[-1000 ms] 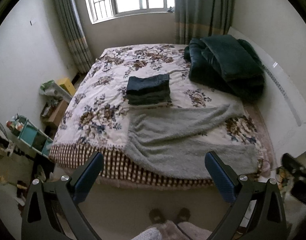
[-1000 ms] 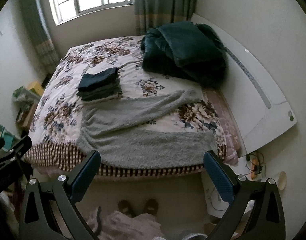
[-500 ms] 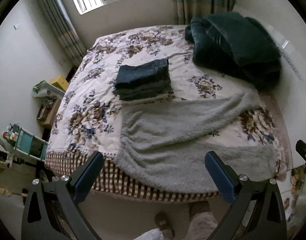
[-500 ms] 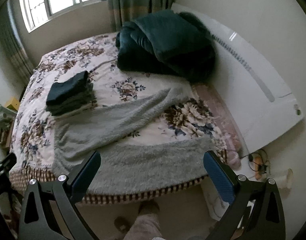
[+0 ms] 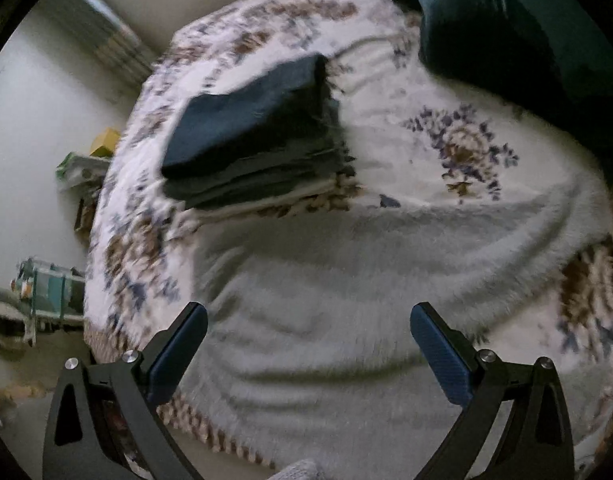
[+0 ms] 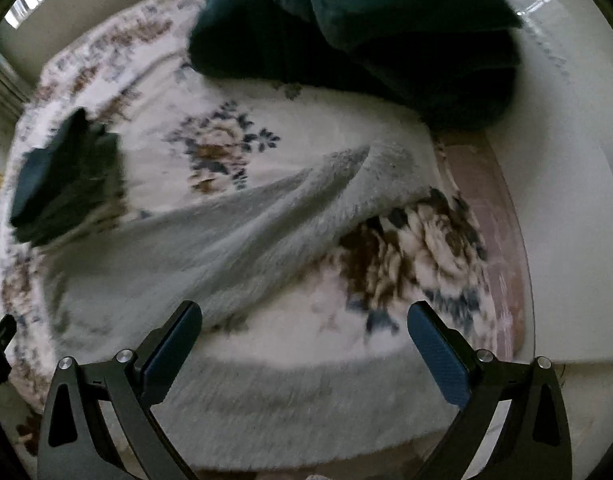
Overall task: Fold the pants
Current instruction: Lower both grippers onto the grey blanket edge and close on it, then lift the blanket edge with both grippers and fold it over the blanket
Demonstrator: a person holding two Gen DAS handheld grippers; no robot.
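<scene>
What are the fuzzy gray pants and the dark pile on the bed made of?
The gray pants look like fluffy fleece or plush: the surface is matte and hairy at the edges. The dark folded stack looks like smoother woven cloth, maybe denim, with flat crisp layers. Blur leaves both uncertain.

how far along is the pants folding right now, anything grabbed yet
Done: a stack of folded dark pants sits on the floral bedspread. In hand: nothing; the left gripper and right gripper are both open above the fluffy grey pants, which lie spread out with legs apart. Left: grasping and every fold of this pair.
</scene>
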